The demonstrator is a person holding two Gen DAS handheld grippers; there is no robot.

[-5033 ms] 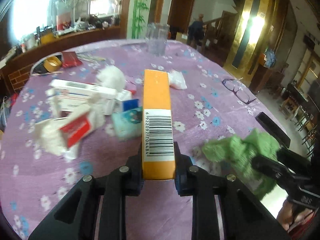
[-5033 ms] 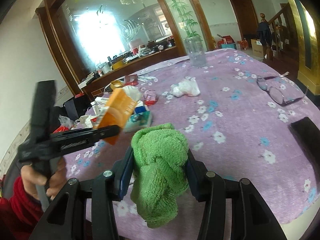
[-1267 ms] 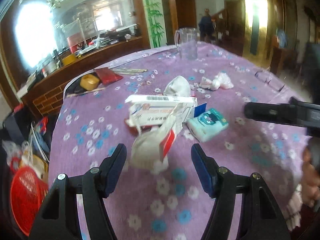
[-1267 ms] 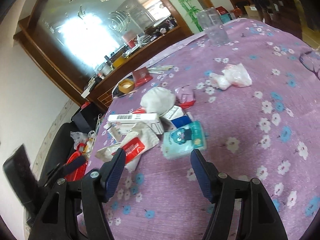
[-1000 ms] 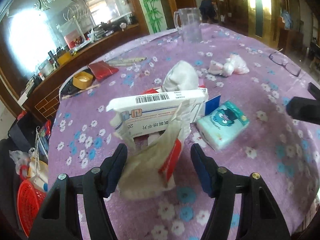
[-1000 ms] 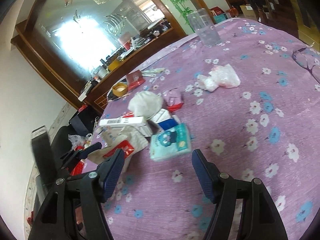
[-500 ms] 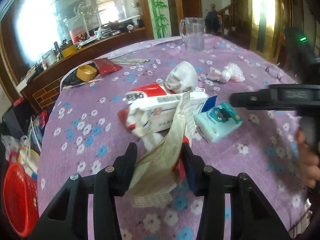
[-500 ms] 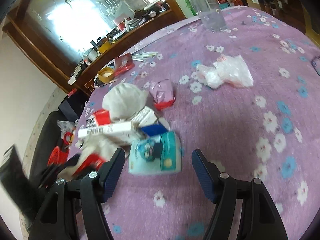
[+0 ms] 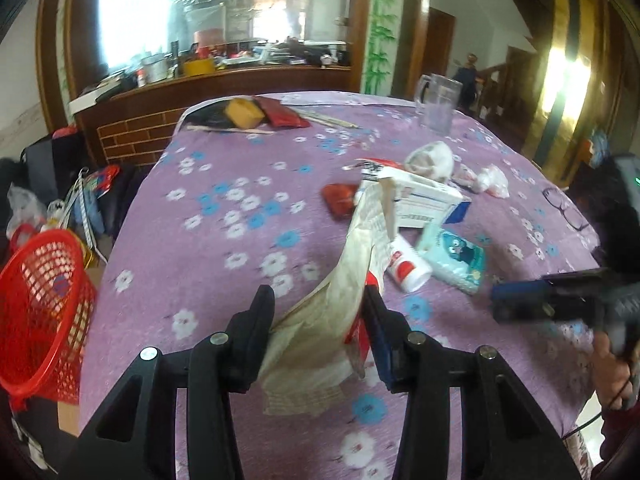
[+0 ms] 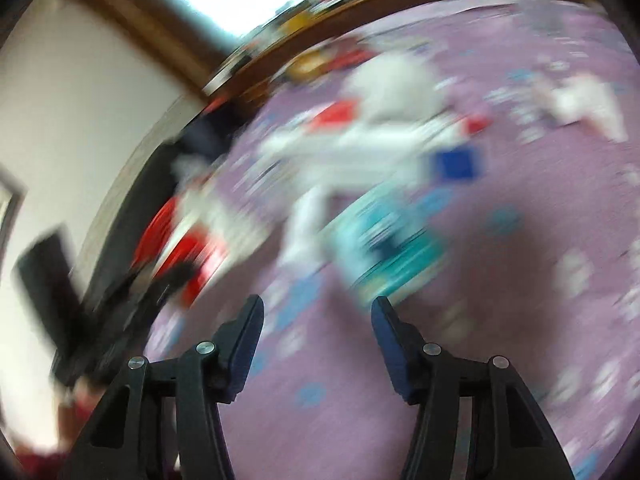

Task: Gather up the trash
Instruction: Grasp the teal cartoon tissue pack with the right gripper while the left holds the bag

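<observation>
Left wrist view: my left gripper (image 9: 320,312) is clamped on a crumpled paper wrapper (image 9: 340,304), its red-printed side against my right-hand pad, its tail trailing up toward 1 o'clock. Past it, at 1 o'clock, the rest of the trash sits on the purple flowered tablecloth (image 9: 224,248): a white box (image 9: 420,204), a white tube (image 9: 408,266) and a teal tissue pack (image 9: 454,254). A red basket (image 9: 40,312) stands beside the table at 9 o'clock. In the right wrist view (badly blurred) my right gripper (image 10: 316,320) is closing with nothing between its fingers, the tissue pack (image 10: 392,244) lying just beyond at 1 o'clock
</observation>
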